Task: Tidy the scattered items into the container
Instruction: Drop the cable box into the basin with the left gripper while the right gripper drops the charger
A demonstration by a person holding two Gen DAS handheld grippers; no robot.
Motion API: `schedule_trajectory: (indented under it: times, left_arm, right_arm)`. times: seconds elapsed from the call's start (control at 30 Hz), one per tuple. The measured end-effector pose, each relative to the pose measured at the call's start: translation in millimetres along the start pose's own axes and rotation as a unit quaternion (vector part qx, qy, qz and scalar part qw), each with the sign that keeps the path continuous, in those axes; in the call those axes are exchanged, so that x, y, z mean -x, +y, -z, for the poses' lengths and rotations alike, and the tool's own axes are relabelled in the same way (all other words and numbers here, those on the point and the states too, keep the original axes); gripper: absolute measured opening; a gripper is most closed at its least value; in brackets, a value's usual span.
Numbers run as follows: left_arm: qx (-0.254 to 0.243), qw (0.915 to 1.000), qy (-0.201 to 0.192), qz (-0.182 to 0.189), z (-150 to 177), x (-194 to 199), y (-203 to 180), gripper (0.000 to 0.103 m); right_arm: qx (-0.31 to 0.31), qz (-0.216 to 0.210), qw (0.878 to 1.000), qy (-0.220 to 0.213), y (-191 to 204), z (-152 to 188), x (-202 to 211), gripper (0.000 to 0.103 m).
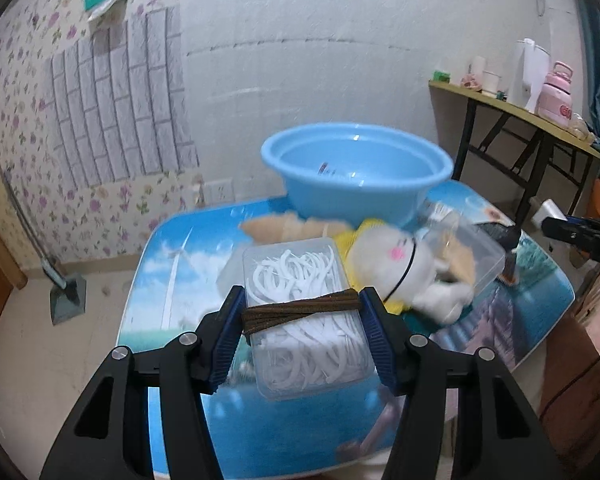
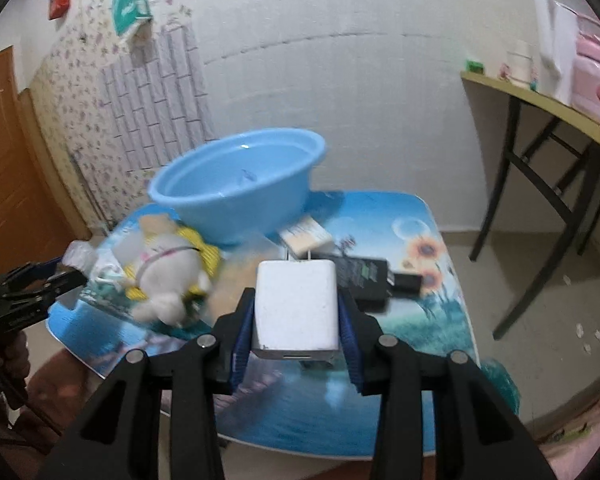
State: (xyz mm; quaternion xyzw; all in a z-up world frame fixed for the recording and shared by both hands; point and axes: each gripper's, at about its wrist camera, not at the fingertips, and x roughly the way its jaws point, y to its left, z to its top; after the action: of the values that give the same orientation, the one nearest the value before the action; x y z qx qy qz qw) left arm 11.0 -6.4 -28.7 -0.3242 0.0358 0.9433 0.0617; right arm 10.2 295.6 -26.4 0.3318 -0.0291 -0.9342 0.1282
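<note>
A floss box [image 1: 300,312] is clamped in the left gripper [image 1: 300,320] and a charger [image 2: 296,308] in the right gripper [image 2: 296,320], both held low in frame for dropping into the basin [image 1: 356,168] above.

Floral wallpaper [image 1: 24,128], white wall [image 1: 340,40], side table [image 1: 540,120]

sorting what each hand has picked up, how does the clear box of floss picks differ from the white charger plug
The clear plastic box of white floss picks is see-through, with a brown band wrapped round it; the white rectangular charger plug is opaque and plain, with metal prongs at its far end. The box sits in the left hand-held gripper, the plug in the right hand-held gripper. Both are clamped between blue pads.
</note>
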Motion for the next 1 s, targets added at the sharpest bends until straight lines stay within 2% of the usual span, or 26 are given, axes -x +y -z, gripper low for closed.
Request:
schedule_trajectory:
  times: [0.23,0.67,1.0]
  left_arm:
    - [0.002,0.9996,-0.021,0.016,-28.4,-6.4,-8.0,0.057]
    - [-0.011,0.999,-0.035,0.027,-81.9,-36.3,-22.7,0.057]
    - [-0.031,0.9985,-0.017,0.042,-106.8,-73.6,-40.3,0.057]
  right_arm:
    - [0.033,-0.042,0.998,-0.02,29.8,-23.9,-13.6,0.038]
    - [0.056,-0.069,0.996,-0.022,47.6,-69.1,-46.8,0.038]
    - [0.056,-0.086,0.995,-0.013,45.6,-92.7,-78.5,0.038]
